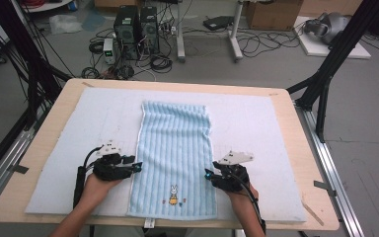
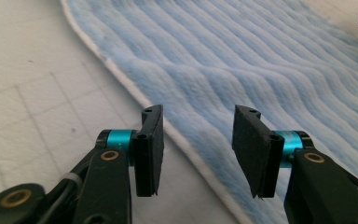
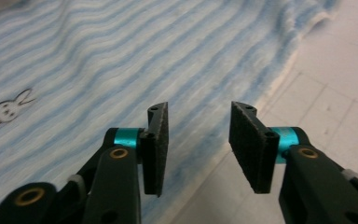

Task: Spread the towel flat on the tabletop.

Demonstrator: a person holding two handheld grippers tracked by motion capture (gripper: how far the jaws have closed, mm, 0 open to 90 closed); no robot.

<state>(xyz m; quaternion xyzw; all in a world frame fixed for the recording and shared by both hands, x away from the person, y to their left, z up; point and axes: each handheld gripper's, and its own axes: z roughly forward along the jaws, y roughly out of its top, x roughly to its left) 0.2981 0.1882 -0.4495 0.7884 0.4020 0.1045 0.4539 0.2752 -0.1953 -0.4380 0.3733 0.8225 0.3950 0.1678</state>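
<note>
Lying flat in the middle of a pale mat (image 1: 256,118) on a light wooden table (image 1: 296,133): a striped blue towel (image 1: 175,148), long axis running away from the person, near hem with a small rabbit print (image 1: 173,191) just short of the table's front edge. Wide bare mat on both sides. Poised at the towel's left long edge, the left gripper (image 1: 139,165), jaws spread, nothing between the pads. At the right edge, the right gripper (image 1: 207,174), likewise spread and empty. Beyond the table, grey floor, cables and two computer towers (image 1: 137,27).
</note>
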